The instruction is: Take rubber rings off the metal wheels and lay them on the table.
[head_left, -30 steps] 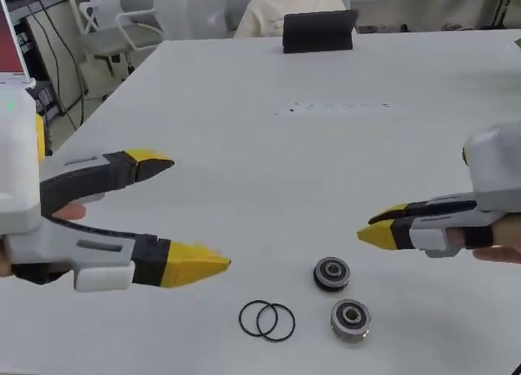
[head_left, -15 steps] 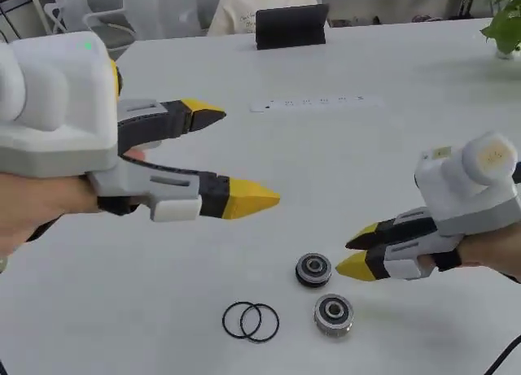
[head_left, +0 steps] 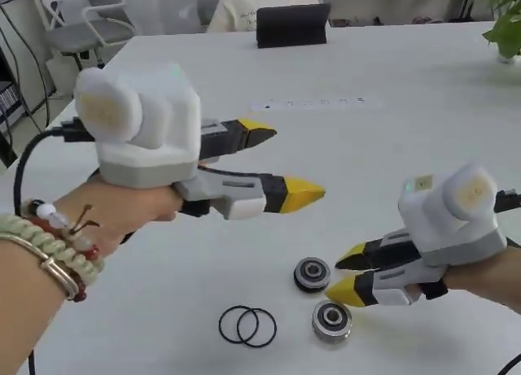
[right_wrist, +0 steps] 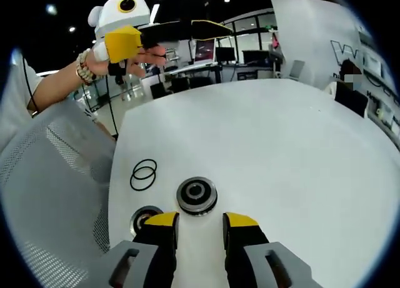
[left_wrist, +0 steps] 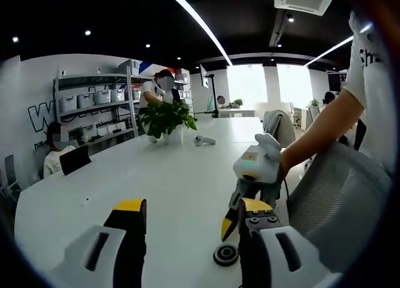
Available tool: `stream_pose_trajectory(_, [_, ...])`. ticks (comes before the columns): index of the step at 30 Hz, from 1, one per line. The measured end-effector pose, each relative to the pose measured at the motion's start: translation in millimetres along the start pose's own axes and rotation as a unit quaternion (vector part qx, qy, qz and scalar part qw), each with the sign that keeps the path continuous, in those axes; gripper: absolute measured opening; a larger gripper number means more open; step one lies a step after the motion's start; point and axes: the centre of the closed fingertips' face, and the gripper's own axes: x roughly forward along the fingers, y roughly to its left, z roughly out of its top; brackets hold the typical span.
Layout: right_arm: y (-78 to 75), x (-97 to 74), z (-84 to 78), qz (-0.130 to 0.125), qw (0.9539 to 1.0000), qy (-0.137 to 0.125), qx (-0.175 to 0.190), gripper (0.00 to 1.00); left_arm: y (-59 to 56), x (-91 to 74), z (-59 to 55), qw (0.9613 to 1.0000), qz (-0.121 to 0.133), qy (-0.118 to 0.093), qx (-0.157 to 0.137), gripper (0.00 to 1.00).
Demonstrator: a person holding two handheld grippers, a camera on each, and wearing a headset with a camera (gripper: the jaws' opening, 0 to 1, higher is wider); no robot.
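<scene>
In the head view, from the left, I record the left hand [head_left: 122, 208], with bead bracelets [head_left: 49, 241] at the wrist. It holds the left gripper [head_left: 297, 163] level above the table [head_left: 407, 106], tips aimed rightward. Its jaws are spread wide with nothing between them.

Below it, two rubber rings [head_left: 247, 324] lie flat on the table and overlap each other. Just to their right sit the far wheel [head_left: 312, 273] and the near wheel [head_left: 331, 320]. Both lie flat on a face, bores pointing straight up, close together but apart.

The right gripper [head_left: 334, 277] reaches in low from the right, tips pointing left. Its jaws are stacked one above the other with a narrow gap and are empty.

The right gripper view adds that the far wheel lies just ahead of that gap and the near wheel lies off beside the left jaw. I cannot tell whether a tip touches the far wheel.

The left gripper view shows one wheel under the right gripper's tips and a potted plant [left_wrist: 165, 118] farther up the table.
</scene>
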Motion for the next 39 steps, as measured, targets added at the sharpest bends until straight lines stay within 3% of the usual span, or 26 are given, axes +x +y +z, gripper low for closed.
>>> stream_pose_trajectory(2, [-0.3, 0.3, 0.1, 0.0, 1.0, 0.0, 0.0, 0.26, -4.0, 3.0, -12.2, 0.9999, 0.004, 0.009, 0.013, 0.52])
stream_pose_trajectory(5, [-1.5, 0.0, 3.1, 0.001, 0.9999, -0.011, 0.005, 0.27, -8.1, 6.3, -31.8, 0.9997, 0.008, 0.02, 0.011, 0.49])
stream_pose_trajectory(8, [-1.4, 0.5, 3.4, 0.002, 0.9999, -0.012, 0.008, 0.27, -14.5, 8.6, -53.9, 0.9982, -0.008, 0.057, 0.016, 0.47])
stream_pose_trajectory(14, [1.6, 2.3, 4.0, 0.01, 0.9999, -0.012, 0.006, 0.28, -26.4, 17.5, -69.6, 0.9968, -0.024, 0.073, 0.023, 0.37])
stream_pose_trajectory(17, [4.1, 4.2, 4.9, 0.013, 0.9999, -0.011, 0.001, 0.3, -35.2, 22.4, -82.6, 0.9939, -0.035, 0.097, 0.039, 0.34])
stream_pose_trajectory(19, [4.7, 4.8, 5.5, 0.013, 0.9999, -0.011, -0.004, 0.3, -38.8, 24.5, -87.4, 0.9935, -0.041, 0.101, 0.034, 0.33])
stream_pose_trajectory(24, [4.4, 5.7, 5.8, 0.011, 0.9998, -0.012, -0.01, 0.3, -48.1, 27.0, -97.8, 0.9922, -0.058, 0.107, 0.027, 0.19])
stream_pose_trajectory(32, [5.7, 6.8, 6.7, 0.012, 0.9998, -0.012, -0.012, 0.29, -55.7, 30.6, -111.3, 0.9895, -0.068, 0.125, 0.025, 0.17])
stream_pose_trajectory(39, [5.8, 6.7, 6.3, 0.012, 0.9998, -0.011, -0.014, 0.29, -55.2, 32.1, -115.0, 0.9894, -0.064, 0.13, 0.009, 0.15])
